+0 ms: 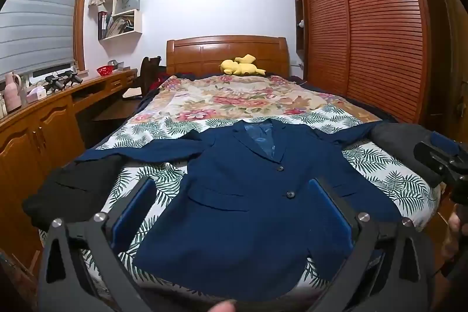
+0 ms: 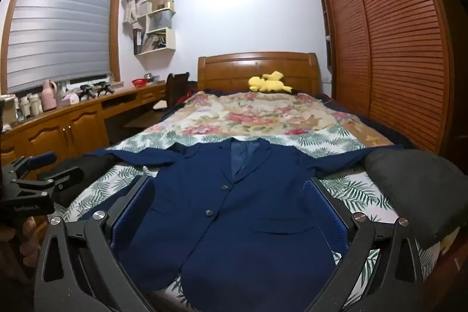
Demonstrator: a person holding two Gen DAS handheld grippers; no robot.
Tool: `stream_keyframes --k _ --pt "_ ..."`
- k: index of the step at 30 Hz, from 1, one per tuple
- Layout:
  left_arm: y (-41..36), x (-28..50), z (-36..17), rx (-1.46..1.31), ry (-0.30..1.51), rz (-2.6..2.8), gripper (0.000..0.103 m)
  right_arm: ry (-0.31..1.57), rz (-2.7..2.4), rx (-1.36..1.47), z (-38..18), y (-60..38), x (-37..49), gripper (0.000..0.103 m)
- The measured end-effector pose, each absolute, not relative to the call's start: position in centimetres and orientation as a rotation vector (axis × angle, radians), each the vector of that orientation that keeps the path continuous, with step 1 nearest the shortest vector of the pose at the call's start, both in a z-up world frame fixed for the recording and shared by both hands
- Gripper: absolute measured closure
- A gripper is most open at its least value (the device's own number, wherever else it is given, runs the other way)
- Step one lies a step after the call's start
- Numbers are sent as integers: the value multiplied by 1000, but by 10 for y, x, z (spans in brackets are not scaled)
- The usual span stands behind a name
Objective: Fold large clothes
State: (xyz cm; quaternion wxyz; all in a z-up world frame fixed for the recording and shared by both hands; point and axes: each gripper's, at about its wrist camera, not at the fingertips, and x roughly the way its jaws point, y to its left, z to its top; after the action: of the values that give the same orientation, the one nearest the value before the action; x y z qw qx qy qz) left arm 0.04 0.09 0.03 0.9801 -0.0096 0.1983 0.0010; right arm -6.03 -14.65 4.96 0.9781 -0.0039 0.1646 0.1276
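Navy woven cloth, lined in a shinier blue: the jacket [image 1: 248,195] lies face up and buttoned on the near end of the bed [image 1: 395,180], collar toward the headboard, hem at the foot edge, both sleeves stretched out toward the two side edges. It looks soft and limp in the sleeves but stiffer through the shoulders and lapels, moderately heavy for a garment, and not slippery on the leaf-print cover. Likely the best holds are a sleeve cuff, or a shoulder seam and the hem corner below it, where the cloth is doubled and a pinch will not slide off.

The left gripper [image 1: 234,206] hovers above the hem with its jaws spread wide; the jacket's front shows between them but nothing is pinched. The right gripper [image 2: 231,206] hangs likewise, jaws fully spread, over the jacket's lower front, apart from the cloth.

A black garment [image 1: 73,189] lies at the bed's left edge, a dark grey one [image 2: 409,189] at the right edge.
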Motion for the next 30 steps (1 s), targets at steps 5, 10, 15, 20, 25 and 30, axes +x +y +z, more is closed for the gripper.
stream_keyframes --k 5,10,15,20,25,30 --pt "2 -2 2 -24 390 -1 0 323 261 -4 48 -147 -60 0" --pt "-2 -5 3 -13 385 -8 0 330 250 -9 44 -146 -58 0" --pt "-2 -6 6 -14 383 -9 0 330 248 -8 45 -146 -60 0" --pt "-3 -8 9 -18 381 -15 0 330 248 -7 44 -145 -60 0" --pt "-2 -10 10 -18 376 -21 0 331 248 -6 44 -145 -60 0" --pt "-4 -11 11 -17 372 -24 0 330 249 -5 44 -146 -60 0"
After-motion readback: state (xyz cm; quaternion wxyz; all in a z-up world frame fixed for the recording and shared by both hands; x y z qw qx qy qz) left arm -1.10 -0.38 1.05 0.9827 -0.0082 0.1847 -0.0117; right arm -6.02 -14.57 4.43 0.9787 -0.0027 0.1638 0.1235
